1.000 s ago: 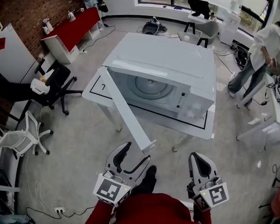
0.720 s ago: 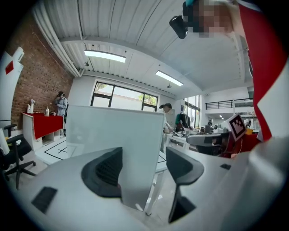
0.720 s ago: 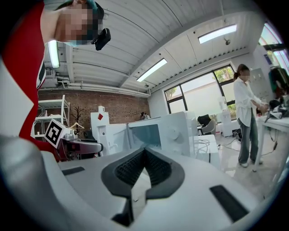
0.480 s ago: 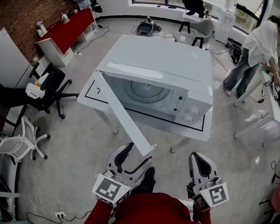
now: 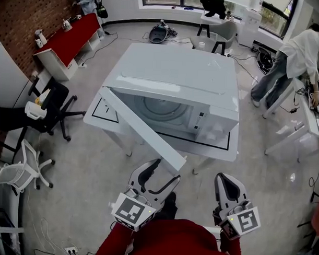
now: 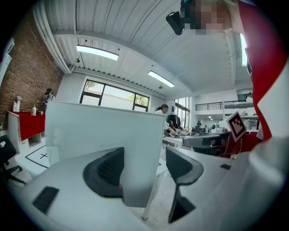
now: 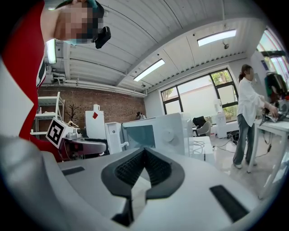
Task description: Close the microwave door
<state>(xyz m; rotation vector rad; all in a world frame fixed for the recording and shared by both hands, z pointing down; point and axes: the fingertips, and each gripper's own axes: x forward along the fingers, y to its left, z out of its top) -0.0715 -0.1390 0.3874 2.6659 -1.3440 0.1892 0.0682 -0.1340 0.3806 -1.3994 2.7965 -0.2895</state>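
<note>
The left gripper [image 5: 165,174] has risen since a second ago to meet the free end of the microwave door [image 5: 141,128], which then hung clear above it. At far left, a black office chair [image 5: 51,102] stands near a red cabinet [image 5: 74,35] along the brick wall. In the left gripper view the jaws stand wide apart with the door's white panel [image 6: 104,140] between them, lying against the left-hand pad [image 6: 104,171] and clear of the other. The door is open, swung out toward the camera from the white microwave [image 5: 176,83], which sits on a white table [image 5: 221,147] at centre. The right gripper [image 5: 229,185] hangs low beside the red sleeve, its jaws together [image 7: 143,167] on nothing. At far right, a person in white [image 5: 300,53] bends over a desk.
</note>
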